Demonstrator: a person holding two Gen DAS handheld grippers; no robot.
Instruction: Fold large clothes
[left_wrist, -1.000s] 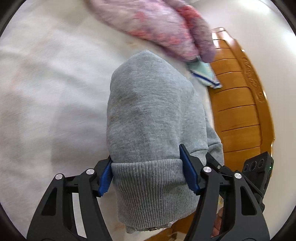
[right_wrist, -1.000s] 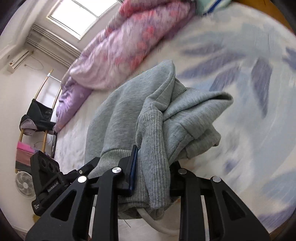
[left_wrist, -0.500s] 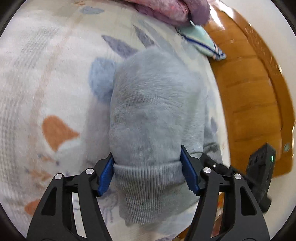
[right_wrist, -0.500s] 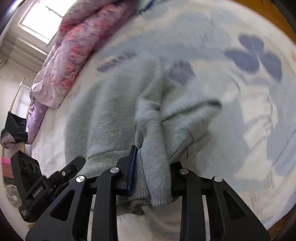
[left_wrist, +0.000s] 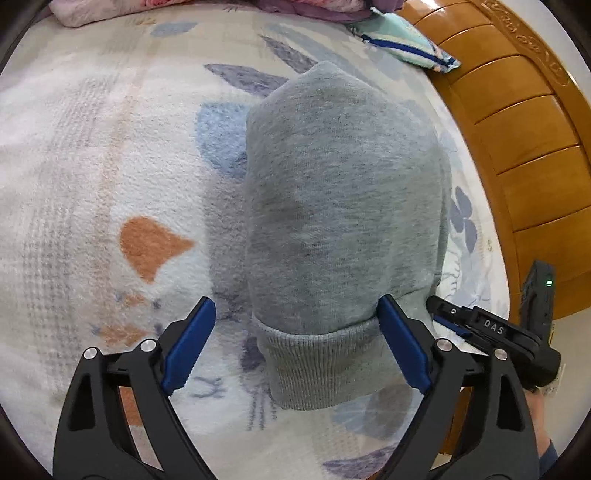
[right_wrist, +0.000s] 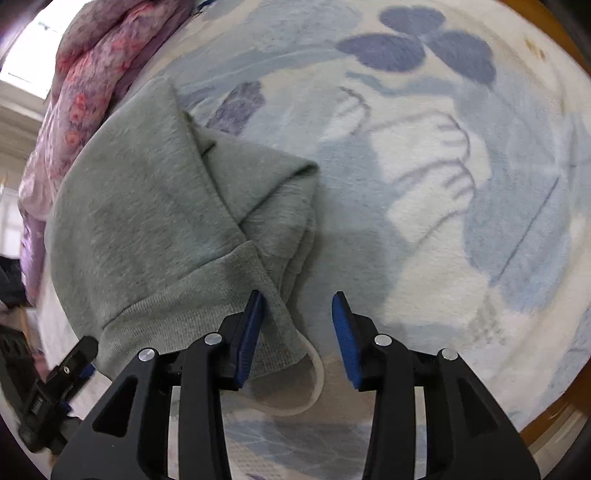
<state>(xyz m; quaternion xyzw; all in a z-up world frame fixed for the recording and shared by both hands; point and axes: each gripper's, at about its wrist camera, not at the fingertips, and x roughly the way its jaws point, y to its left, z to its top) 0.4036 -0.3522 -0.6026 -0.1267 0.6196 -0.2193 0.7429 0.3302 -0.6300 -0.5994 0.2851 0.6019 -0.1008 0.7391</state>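
Note:
A folded grey sweatshirt (left_wrist: 343, 192) lies on the patterned bed blanket (left_wrist: 92, 147), ribbed hem (left_wrist: 325, 362) nearest me. My left gripper (left_wrist: 295, 314) straddles the hem with its jaws opening wide. Its left pad stands clear of the cloth and its right pad only brushes the hem's side. In the right wrist view the sweatshirt (right_wrist: 147, 206) fills the left half. My right gripper (right_wrist: 297, 299) is at the hem's corner (right_wrist: 280, 332), jaws opening. One pad rests against the cloth and the other is free over the blanket. Each gripper shows at the edge of the other's view.
A wooden bed board (left_wrist: 517, 147) curves along the right edge of the bed. A pink and purple quilt (right_wrist: 92, 74) is heaped at the far side, with a teal zipped pouch (left_wrist: 406, 44) beside it. Bare blanket (right_wrist: 443, 184) stretches to the right of the sweatshirt.
Both grippers came down with the sweatshirt, which hung from them and now lies on the blanket. Both pairs of jaws have parted and let go of the hem.

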